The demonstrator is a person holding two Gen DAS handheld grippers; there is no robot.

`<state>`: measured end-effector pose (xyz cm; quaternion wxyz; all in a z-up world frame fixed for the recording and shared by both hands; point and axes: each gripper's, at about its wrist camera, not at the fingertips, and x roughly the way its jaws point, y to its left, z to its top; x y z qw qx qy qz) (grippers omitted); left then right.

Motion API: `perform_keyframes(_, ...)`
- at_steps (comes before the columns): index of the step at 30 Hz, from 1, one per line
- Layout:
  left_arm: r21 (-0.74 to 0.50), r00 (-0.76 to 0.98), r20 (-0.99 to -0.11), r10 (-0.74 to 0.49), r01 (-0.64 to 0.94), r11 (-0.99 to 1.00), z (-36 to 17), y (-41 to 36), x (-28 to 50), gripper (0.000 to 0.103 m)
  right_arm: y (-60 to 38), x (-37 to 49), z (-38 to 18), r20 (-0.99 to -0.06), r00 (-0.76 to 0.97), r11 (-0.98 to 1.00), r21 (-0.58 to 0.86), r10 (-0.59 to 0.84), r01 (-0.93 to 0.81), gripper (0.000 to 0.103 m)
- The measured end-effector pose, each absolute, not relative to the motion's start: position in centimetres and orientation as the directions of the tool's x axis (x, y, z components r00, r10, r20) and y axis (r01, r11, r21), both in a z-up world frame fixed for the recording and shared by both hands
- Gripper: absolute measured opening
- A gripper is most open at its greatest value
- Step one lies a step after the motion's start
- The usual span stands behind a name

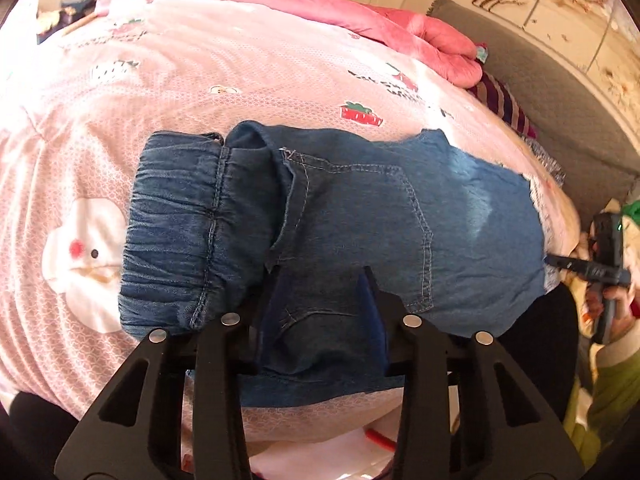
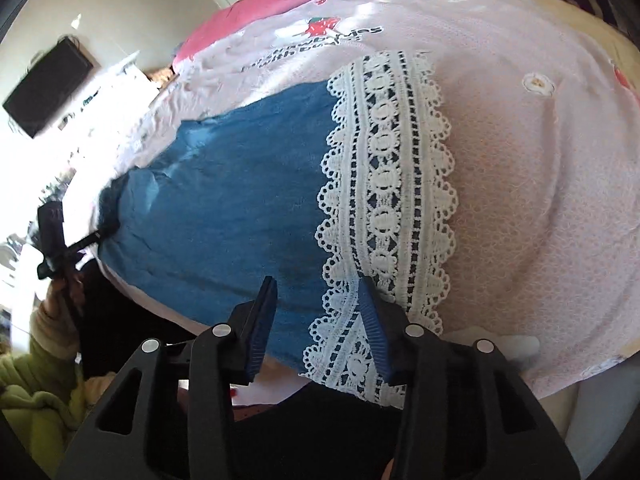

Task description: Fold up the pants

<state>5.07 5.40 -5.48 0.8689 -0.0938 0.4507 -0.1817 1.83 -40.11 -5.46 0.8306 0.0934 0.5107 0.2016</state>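
Note:
Blue denim pants [image 1: 360, 208] lie flat on a pink printed bedsheet [image 1: 240, 72], elastic waistband [image 1: 176, 232] to the left. In the right wrist view the pants [image 2: 224, 208] end in a white lace hem [image 2: 384, 200]. My left gripper [image 1: 324, 284] is open, its blue pads straddling the near edge of the denim below the pocket. My right gripper [image 2: 320, 288] is open over the near edge where the denim meets the lace. Each gripper shows small in the other's view, the right one [image 1: 576, 266] at the hem and the left one [image 2: 86, 240] at the waist end.
A pink quilt [image 1: 360, 12] is bunched along the far side of the bed. A striped cloth [image 1: 504, 100] and a grey mat [image 1: 560, 92] lie at the right. A dark screen [image 2: 48, 84] hangs on the wall. The bed's near edge is just below the grippers.

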Motion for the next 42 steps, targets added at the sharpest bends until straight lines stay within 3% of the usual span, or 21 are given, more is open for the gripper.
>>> perform_keyframes(2, -0.335, 0.529, -0.737, -0.421, 0.256, 0.907, -5.1, 5.4, 4.6, 0.044, -39.2, 1.5, -3.7, -0.811, 0.407, 0.905, 0.339, 0.42, -0.257, 0.055)
perform_keyframes(4, -0.351, 0.54, -0.71, -0.452, 0.285, 0.892, -4.0, 4.9, 3.8, 0.066, -38.5, 1.1, -0.8, -0.744, 0.467, 0.876, 0.367, 0.479, -0.313, 0.058)
perform_keyframes(6, -0.315, 0.569, -0.693, -0.444, 0.315, 0.895, -2.7, 4.2, 3.3, 0.074, -37.0, 1.9, 1.5, -0.682, 0.498, 0.843, 0.394, 0.535, -0.366, 0.069)
perform_keyframes(8, -0.287, 0.59, -0.676, -0.441, 0.34, 0.896, -1.3, 3.2, 3.3, 0.077, -34.6, 3.7, 3.1, -0.654, 0.492, 0.813, 0.388, 0.575, -0.434, 0.071)
perform_keyframes(10, -0.292, 0.593, -0.651, -0.475, 0.382, 0.877, -0.1, 1.9, 4.0, 0.091, -31.7, 6.2, 3.6, -0.665, 0.485, 0.811, 0.353, 0.569, -0.467, 0.072)
perform_keyframes(15, -0.236, 0.585, -0.651, -0.484, 0.45, 0.861, 0.5, -2.0, 5.9, 0.093, -25.0, 13.8, 3.1, -0.705, 0.398, 0.779, 0.357, 0.587, -0.515, 0.073)
perform_keyframes(21, -0.203, 0.51, -0.724, -0.464, 0.485, 0.85, -3.6, -4.1, 5.8, 0.093, -18.3, 20.7, -1.9, -0.841, 0.249, 0.801, 0.305, 0.48, -0.514, 0.072)
perform_keyframes(22, -0.189, 0.504, -0.737, -0.45, 0.486, 0.853, -4.2, -4.1, 5.9, 0.093, -17.7, 21.1, -2.9, -0.867, 0.236, 0.814, 0.272, 0.439, -0.514, 0.053)
perform_keyframes(23, -0.168, 0.507, -0.747, -0.43, 0.482, 0.86, -4.5, -4.1, 5.9, 0.093, -17.3, 21.2, -3.7, -0.884, 0.222, 0.818, 0.25, 0.411, -0.518, 0.0)
perform_keyframes(31, -0.16, 0.515, -0.76, -0.395, 0.441, 0.883, -5.7, -3.1, 6.7, 0.093, -13.8, 24.0, -4.0, -0.87, 0.316, 0.844, 0.184, 0.378, -0.504, 0.002)
perform_keyframes(35, -0.172, 0.518, -0.751, -0.41, 0.446, 0.878, -5.7, -2.7, 6.4, 0.093, -15.6, 23.3, -5.5, -0.866, 0.303, 0.843, 0.214, 0.398, -0.493, 0.007)
perform_keyframes(36, -0.168, 0.52, -0.75, -0.408, 0.447, 0.879, -5.7, -2.7, 6.4, 0.093, -16.4, 23.3, -5.1, -0.858, 0.308, 0.849, 0.237, 0.41, -0.472, 0.023)
perform_keyframes(37, -0.16, 0.522, -0.752, -0.404, 0.449, 0.879, -5.7, -2.8, 6.3, 0.093, -17.8, 23.0, -4.4, -0.848, 0.321, 0.859, 0.26, 0.421, -0.441, 0.051)
perform_keyframes(38, -0.155, 0.523, -0.752, -0.401, 0.45, 0.879, -5.7, -2.7, 6.2, 0.093, -19.4, 22.5, -3.6, -0.832, 0.346, 0.866, 0.278, 0.433, -0.416, 0.063)
perform_keyframes(42, -0.175, 0.528, -0.734, -0.426, 0.459, 0.871, -5.1, -2.6, 5.9, 0.093, -26.2, 19.2, 0.3, -0.746, 0.462, 0.87, 0.336, 0.48, -0.362, 0.064)
